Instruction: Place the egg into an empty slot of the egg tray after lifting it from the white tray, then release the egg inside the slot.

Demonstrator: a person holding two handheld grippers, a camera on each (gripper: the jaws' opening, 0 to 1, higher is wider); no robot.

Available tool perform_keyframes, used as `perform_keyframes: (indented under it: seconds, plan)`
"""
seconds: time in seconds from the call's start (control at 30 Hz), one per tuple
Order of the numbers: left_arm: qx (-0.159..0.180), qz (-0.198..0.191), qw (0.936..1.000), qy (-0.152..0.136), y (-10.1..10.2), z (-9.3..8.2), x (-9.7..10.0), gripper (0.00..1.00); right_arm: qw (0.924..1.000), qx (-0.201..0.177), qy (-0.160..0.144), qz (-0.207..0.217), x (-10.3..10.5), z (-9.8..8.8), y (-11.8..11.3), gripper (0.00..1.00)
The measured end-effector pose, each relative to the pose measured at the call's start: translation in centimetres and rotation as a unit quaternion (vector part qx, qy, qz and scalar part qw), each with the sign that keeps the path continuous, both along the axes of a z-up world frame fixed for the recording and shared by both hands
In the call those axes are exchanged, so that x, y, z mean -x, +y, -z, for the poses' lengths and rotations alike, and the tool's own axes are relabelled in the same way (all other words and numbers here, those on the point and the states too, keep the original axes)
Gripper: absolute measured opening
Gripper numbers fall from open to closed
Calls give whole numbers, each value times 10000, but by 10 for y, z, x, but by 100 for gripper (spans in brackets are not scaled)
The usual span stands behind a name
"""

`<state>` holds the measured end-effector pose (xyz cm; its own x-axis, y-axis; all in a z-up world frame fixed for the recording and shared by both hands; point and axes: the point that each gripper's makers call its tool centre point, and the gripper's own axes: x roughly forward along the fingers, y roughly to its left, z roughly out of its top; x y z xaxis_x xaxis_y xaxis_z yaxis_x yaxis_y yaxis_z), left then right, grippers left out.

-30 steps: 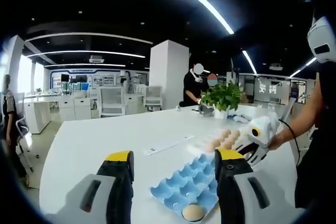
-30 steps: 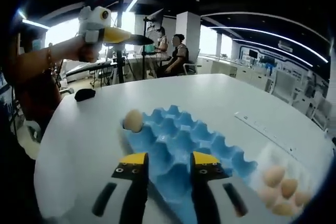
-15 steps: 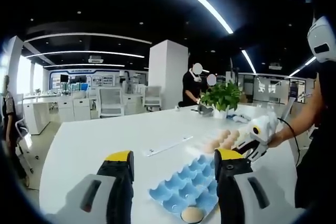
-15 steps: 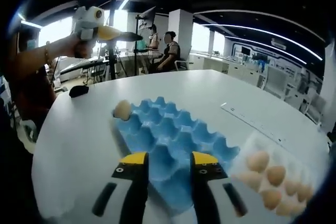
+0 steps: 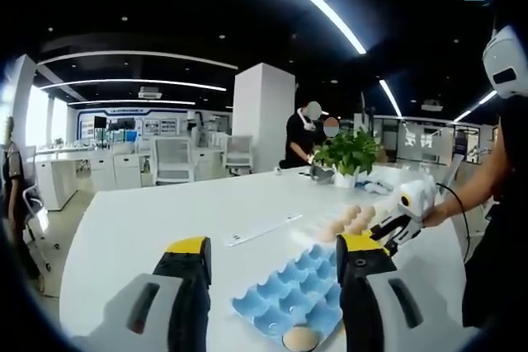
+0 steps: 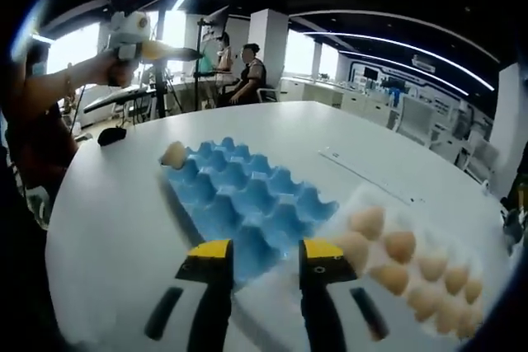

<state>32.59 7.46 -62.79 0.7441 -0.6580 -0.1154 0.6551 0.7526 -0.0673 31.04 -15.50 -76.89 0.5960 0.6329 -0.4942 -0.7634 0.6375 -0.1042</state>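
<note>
My right gripper (image 6: 266, 255) hovers with jaws apart and empty above the white tray's (image 6: 462, 329) near corner, beside the blue egg tray (image 6: 239, 204). My left gripper (image 5: 276, 257) is likewise parted and empty. Closing off-centre could crack the nearest egg (image 6: 352, 246).

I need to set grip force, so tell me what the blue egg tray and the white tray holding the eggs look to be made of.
The blue egg tray looks like moulded pulp or thin plastic: matte, evenly coloured, with soft rounded cups. I cannot tell which. The white tray looks like thin, slightly glossy, perhaps translucent plastic, its pale rim faint against the table. The eggs look like ordinary tan shells.
</note>
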Motion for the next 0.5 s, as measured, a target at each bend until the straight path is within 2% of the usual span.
perform_keyframes:
  seconds: [0.5]
  plan:
    - [-18,23,10000,36,-2,3,1,62,9982,124,-39,577,-4,0,-53,32]
